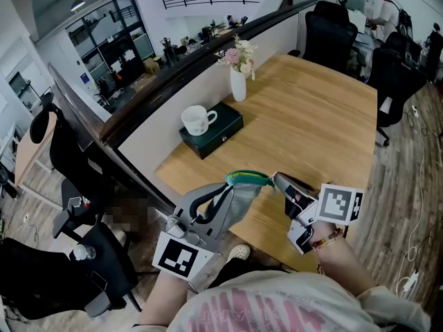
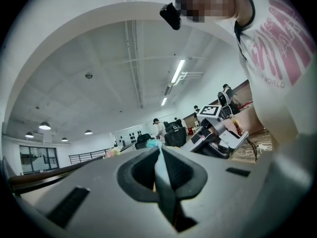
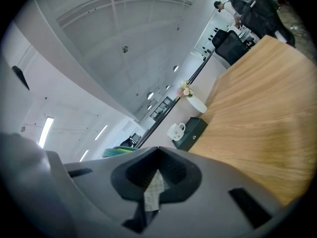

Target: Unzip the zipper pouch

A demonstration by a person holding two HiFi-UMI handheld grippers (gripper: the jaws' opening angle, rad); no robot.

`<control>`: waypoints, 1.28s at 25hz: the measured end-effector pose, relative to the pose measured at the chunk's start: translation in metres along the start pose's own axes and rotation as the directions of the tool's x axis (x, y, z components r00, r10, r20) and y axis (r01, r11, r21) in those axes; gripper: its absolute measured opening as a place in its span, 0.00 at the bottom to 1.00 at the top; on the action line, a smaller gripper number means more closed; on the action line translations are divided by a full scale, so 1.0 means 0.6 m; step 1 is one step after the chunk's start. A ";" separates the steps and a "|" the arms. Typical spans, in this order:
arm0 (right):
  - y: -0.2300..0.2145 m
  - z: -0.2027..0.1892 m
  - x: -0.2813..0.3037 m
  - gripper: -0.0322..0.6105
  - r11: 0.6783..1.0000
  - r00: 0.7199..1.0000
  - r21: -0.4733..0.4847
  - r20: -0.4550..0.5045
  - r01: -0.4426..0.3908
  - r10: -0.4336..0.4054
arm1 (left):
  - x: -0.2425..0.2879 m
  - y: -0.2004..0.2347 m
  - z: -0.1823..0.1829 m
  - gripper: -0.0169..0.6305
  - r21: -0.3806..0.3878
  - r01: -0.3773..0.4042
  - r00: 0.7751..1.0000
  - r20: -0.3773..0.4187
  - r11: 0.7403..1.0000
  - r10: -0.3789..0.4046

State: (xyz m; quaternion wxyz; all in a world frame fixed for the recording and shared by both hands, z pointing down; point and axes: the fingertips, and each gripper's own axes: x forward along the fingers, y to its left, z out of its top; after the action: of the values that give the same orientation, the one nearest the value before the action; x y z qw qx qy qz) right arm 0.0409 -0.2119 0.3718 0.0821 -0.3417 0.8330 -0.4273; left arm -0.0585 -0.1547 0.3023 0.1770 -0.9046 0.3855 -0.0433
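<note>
The zipper pouch (image 1: pixel 247 182), grey cloth with a green and teal top edge, hangs in the air over the near edge of the wooden table (image 1: pixel 311 116), stretched between both grippers. My left gripper (image 1: pixel 223 191) is shut on the pouch's left end; in the left gripper view a pale blue fold of cloth (image 2: pixel 159 170) is pinched between the jaws. At the pouch's right end my right gripper (image 1: pixel 277 180) is shut on a pale woven pull tab (image 3: pixel 154 186). The pouch's green edge (image 3: pixel 120 151) shows just past the right jaws. The zipper's own state is hidden.
A white mug (image 1: pixel 197 120) stands on a dark green box (image 1: pixel 216 133) at the table's left, with a white vase of flowers (image 1: pixel 237 80) behind it. Black office chairs (image 1: pixel 331 32) stand at the far end, another (image 1: pixel 73 164) at the left. A person (image 1: pixel 385 9) stands far back right.
</note>
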 end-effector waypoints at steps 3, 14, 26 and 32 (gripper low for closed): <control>-0.003 0.001 -0.001 0.05 1.000 1.000 -0.002 0.001 0.010 -0.010 | 0.000 0.002 0.002 0.05 -0.014 -0.009 1.000 0.006 1.000 0.009; -0.019 0.008 -0.009 0.05 0.999 0.999 -0.001 0.014 0.040 -0.040 | -0.004 0.013 -0.004 0.05 -0.049 -0.033 0.999 0.017 0.998 0.034; -0.036 0.014 -0.015 0.05 0.997 0.996 0.011 0.034 0.081 -0.081 | -0.011 0.023 0.000 0.05 -0.074 -0.040 0.999 0.026 0.996 0.042; -0.035 0.009 -0.011 0.05 0.997 0.997 0.012 0.031 0.075 -0.076 | -0.017 0.027 -0.010 0.05 -0.118 -0.044 0.998 0.031 0.992 0.048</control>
State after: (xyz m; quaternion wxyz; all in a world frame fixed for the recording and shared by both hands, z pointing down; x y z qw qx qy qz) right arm 0.0585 -0.2198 0.3838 0.0808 -0.3790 0.8157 -0.4294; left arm -0.0779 -0.1599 0.3028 0.1309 -0.9048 0.4051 -0.0010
